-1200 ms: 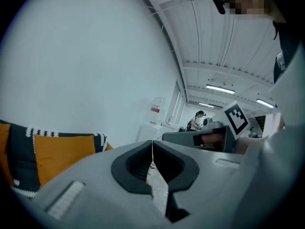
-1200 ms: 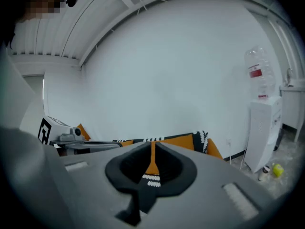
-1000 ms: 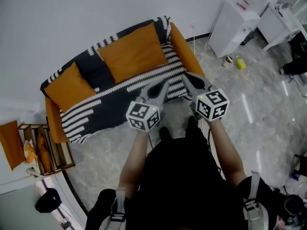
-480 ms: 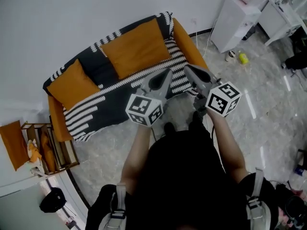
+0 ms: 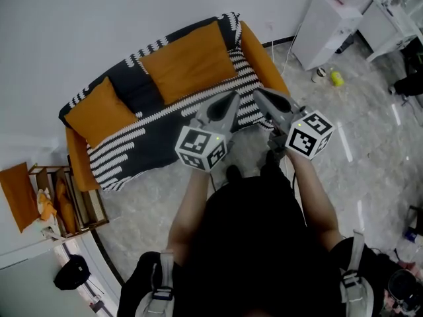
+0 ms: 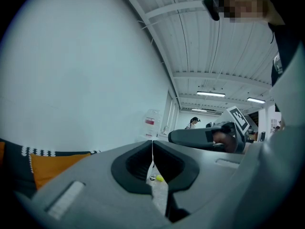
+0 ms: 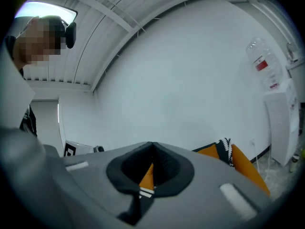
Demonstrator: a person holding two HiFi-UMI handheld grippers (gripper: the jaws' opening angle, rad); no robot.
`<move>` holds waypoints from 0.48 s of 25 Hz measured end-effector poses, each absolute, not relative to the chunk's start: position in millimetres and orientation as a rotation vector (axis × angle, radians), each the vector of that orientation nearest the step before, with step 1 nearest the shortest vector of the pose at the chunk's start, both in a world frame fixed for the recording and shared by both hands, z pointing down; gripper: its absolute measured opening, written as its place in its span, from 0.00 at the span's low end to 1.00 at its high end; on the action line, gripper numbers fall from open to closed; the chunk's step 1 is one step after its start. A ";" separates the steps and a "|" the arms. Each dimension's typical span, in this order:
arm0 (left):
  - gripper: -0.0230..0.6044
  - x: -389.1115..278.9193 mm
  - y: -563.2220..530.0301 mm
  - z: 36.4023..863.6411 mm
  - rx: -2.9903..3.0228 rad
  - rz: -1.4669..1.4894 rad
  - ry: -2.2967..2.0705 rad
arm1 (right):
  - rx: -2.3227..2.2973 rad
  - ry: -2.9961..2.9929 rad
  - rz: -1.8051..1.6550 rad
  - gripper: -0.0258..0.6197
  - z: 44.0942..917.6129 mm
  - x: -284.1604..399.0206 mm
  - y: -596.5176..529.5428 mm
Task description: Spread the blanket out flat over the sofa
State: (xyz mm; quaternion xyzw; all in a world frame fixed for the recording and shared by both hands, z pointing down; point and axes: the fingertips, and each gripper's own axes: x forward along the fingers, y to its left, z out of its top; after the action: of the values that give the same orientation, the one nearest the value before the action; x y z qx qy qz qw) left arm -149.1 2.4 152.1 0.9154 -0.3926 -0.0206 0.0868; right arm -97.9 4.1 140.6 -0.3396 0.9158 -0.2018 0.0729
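The left gripper (image 5: 232,99) and right gripper (image 5: 259,95) have risen clear of the front edge of the sofa (image 5: 262,62), jaws closed on nothing, while the striped blanket (image 5: 149,147) lies flat over its seat and back, so the spreading looks finished.

Plain white wall (image 5: 99,18) meets glossy grey marbled floor (image 5: 370,150); open wooden shelf unit (image 5: 74,207) left, white box-shaped cabinet (image 5: 322,28) right.

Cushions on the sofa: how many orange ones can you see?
2. The large cushion leans near the sofa's right end; the smaller cushion sits at its left end.
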 end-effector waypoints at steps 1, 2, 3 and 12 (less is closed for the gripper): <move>0.06 -148.7 2.7 152.6 2.726 -0.061 -1.171 | -1.020 2.756 -0.601 0.04 141.4 -97.8 4.2; 0.06 -148.3 3.1 153.3 2.724 -0.059 -1.171 | -1.021 2.765 -0.594 0.04 142.5 -98.1 4.4; 0.06 -148.0 3.6 154.1 2.723 -0.057 -1.172 | -1.020 2.778 -0.586 0.04 144.0 -98.8 4.9; 0.06 -151.5 4.8 158.0 2.714 -0.041 -1.187 | -1.044 2.851 -0.547 0.04 154.3 -107.9 7.4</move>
State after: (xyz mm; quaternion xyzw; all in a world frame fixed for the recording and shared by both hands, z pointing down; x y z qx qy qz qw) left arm -151.5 4.8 158.0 0.9124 -0.3991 -0.0136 0.0892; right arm -107.9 7.4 154.3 -0.3384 0.9237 -0.1771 0.0283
